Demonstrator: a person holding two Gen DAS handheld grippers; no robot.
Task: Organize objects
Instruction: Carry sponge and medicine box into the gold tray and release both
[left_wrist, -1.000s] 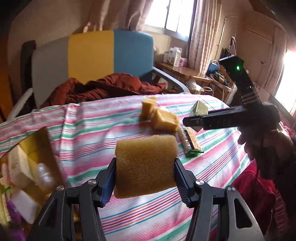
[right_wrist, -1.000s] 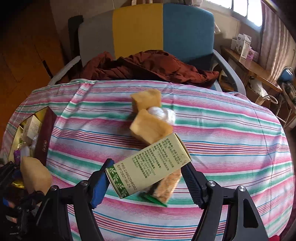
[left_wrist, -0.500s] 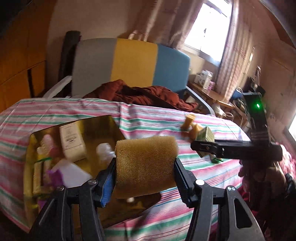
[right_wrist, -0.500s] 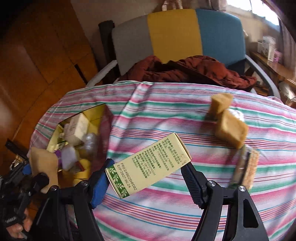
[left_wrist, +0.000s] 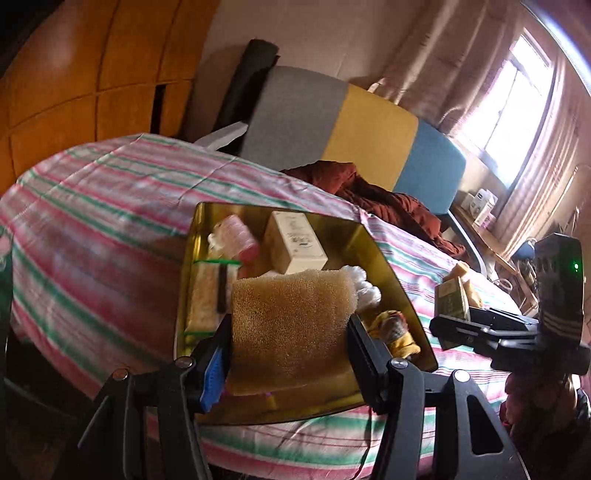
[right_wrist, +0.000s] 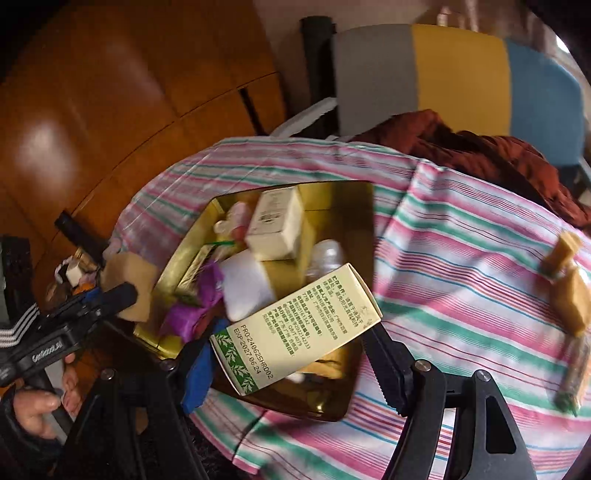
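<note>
Change: both claws have swung across the striped bench (right_wrist: 461, 258) from the loose pile to hang above the gold tin (left_wrist: 391, 269).
Left claw (left_wrist: 290, 334): clamped on the sponge (left_wrist: 291, 314), over the tin's near half.
Right claw (right_wrist: 291, 343): clamped on the green-and-cream carton (right_wrist: 295, 328), above the tin's near corner.
Meaning: release likely comes next; two yellow blocks (right_wrist: 569, 299) and a packet wait outside.
Hidden: tin floor under both loads; blurred contents, free room unclear.

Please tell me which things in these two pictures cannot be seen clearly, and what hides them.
- Gold tray floor, left wrist view: hidden by the sponge in the left gripper.
- Tray's near contents, right wrist view: covered by the green-printed box in the right gripper.
- Pink item, left wrist view: blurred.
- Packet, right wrist view: blurred, near the edge.
</note>
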